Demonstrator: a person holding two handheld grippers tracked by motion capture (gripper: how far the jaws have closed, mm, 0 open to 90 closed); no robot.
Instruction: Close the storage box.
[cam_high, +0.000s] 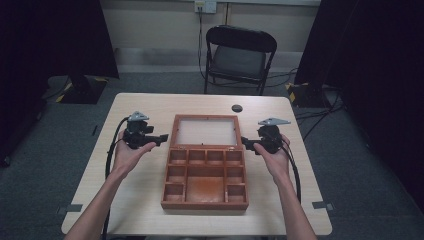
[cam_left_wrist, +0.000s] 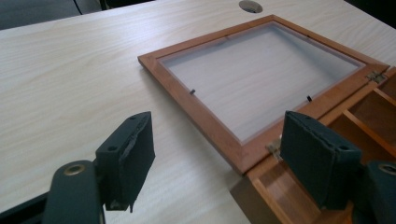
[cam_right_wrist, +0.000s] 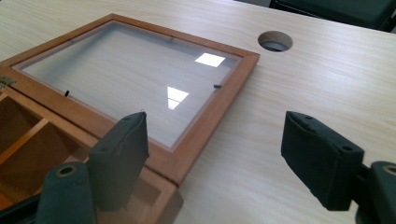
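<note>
A brown wooden box (cam_high: 205, 176) with several compartments lies open in the middle of the table. Its glass-paned lid (cam_high: 205, 131) lies flat behind it, hinged at the box's far edge. My left gripper (cam_high: 162, 139) hovers just left of the hinge line, open, with nothing between its pads. My right gripper (cam_high: 245, 142) hovers just right of it, open and empty too. The left gripper view looks over the lid's frame (cam_left_wrist: 205, 123) and a hinge (cam_left_wrist: 376, 76). The right gripper view looks across the lid's glass (cam_right_wrist: 135, 86) and the box's corner (cam_right_wrist: 159, 184).
The light wooden table (cam_high: 140, 200) has a round cable hole (cam_high: 237, 108) behind the lid. A black folding chair (cam_high: 240, 57) stands beyond the far edge. Cables trail from both grippers along the forearms.
</note>
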